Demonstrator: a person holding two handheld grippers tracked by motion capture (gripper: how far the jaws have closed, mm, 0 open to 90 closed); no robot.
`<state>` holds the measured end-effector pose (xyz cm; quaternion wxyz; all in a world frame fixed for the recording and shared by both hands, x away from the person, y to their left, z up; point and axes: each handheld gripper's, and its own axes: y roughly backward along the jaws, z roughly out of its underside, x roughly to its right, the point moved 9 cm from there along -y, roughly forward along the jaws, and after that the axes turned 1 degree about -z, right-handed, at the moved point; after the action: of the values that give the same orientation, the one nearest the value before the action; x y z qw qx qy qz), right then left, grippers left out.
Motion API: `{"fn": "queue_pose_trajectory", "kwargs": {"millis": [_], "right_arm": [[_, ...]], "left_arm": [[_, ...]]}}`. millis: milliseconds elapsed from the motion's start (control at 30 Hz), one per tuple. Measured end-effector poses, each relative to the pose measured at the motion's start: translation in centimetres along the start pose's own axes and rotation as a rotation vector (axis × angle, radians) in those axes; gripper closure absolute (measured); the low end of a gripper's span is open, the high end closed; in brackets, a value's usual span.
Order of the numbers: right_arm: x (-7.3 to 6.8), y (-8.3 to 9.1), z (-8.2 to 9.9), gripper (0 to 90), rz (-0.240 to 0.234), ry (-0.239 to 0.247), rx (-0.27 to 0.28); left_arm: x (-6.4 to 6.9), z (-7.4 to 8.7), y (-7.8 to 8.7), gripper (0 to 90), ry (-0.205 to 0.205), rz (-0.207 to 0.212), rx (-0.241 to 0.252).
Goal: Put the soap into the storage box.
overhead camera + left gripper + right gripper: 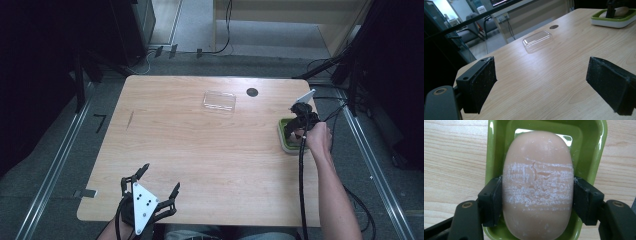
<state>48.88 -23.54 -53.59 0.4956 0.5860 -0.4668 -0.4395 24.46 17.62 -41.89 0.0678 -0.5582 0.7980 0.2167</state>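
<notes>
A pale pink soap bar (pixel 537 185) with white scuff marks lies in a green soap dish (pixel 596 147). My right gripper (pixel 537 200) points down into the dish, its black pads pressed against the bar's two long sides. In the high view that gripper (pixel 298 131) is at the table's right edge over the dish (pixel 283 136). My left gripper (pixel 159 182) hovers near the front left of the table, jaws wide apart with nothing between them. A clear plastic lid (pixel 219 101) lies at the far middle of the table; it also appears ahead in the left gripper view (pixel 537 40).
The wooden table (pixel 200 145) has a small dark round hole (pixel 252 92) near its far edge. Cables and metal rails run along the floor on both sides. In the left gripper view, the dish (pixel 614 21) sits far right.
</notes>
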Motion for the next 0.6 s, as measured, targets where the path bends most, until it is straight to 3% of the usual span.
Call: {"fn": "queue_pose_trajectory", "kwargs": {"millis": [600], "right_arm": [[-0.02, 0.02, 0.13, 32.6, 0.000, -0.001, 0.002]], "left_arm": [[0.02, 0.00, -0.06, 9.9, -0.001, 0.002, -0.001]]}}
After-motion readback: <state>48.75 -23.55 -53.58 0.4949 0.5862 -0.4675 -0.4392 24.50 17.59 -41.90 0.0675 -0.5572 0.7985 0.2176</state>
